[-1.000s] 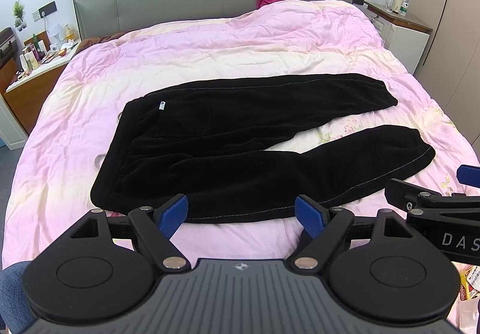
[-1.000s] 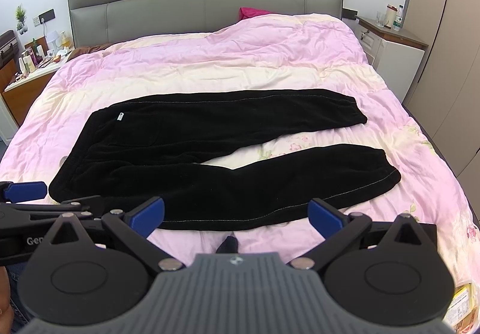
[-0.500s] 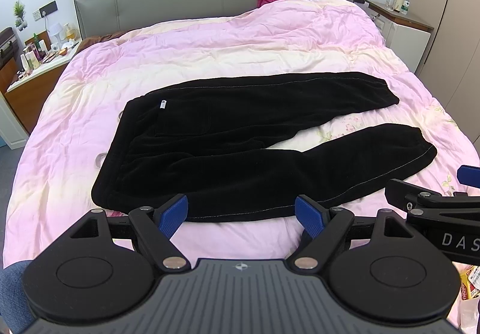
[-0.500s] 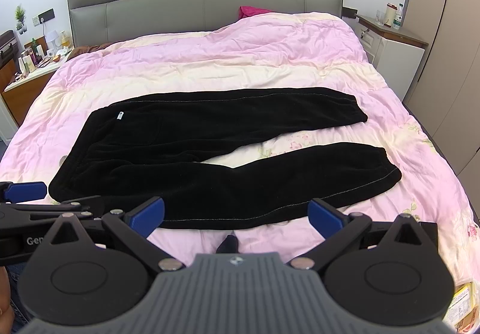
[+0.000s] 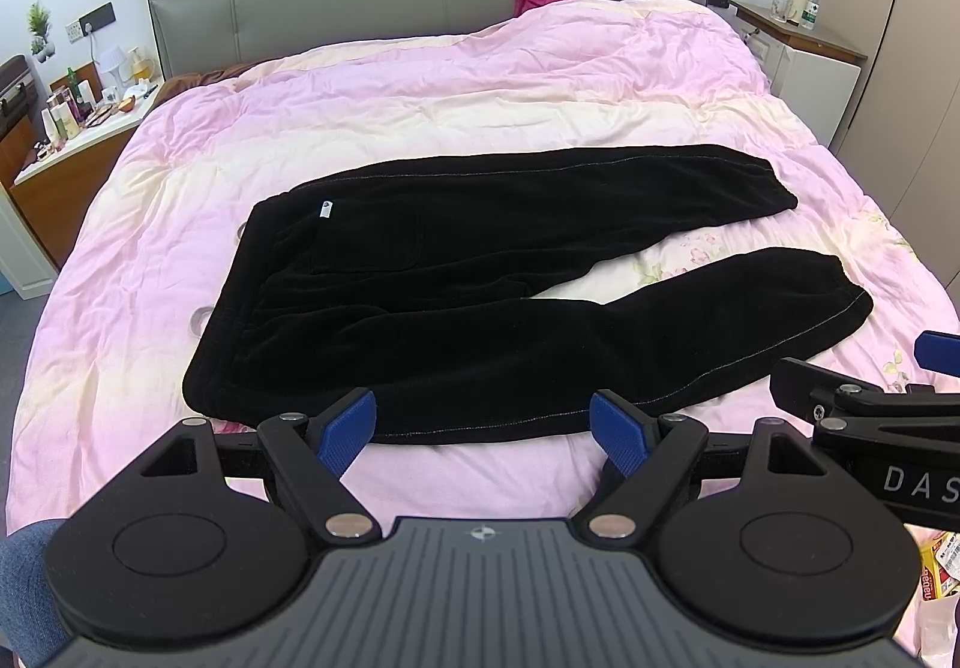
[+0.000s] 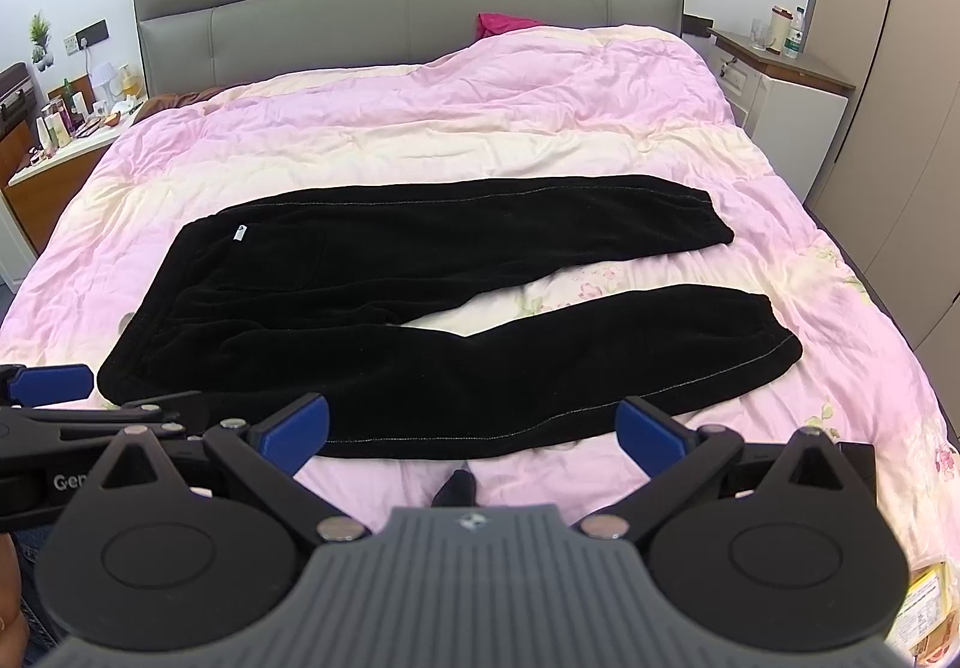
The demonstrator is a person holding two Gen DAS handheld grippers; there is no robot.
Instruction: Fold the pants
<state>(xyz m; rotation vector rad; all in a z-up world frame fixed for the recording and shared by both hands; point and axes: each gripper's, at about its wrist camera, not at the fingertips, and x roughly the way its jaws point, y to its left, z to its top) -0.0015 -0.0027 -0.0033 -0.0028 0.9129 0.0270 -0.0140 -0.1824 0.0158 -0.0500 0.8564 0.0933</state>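
**Both grippers wide and empty over the near leg**

Our left gripper (image 5: 483,425) has its blue pads (image 5: 348,428) spread wide with nothing between them; the right gripper (image 6: 474,428) is just as wide and just as empty. Both hover at the near edge of the black pants (image 5: 498,284), not touching the cloth.

We judge the fabric soft, plush and fairly thick: limp, light enough to lift by an edge, likely to sag and drag on the pink quilt (image 5: 420,110) rather than slide. A pinch at the near leg's outer seam, one gripper toward the waistband (image 5: 219,308) and one toward the cuff (image 5: 840,308), should carry that leg over onto the far one.

The pants lie flat across the middle of the bed, waist to our left, legs splayed apart to the right, with a small white tag (image 5: 324,210) near the waist.
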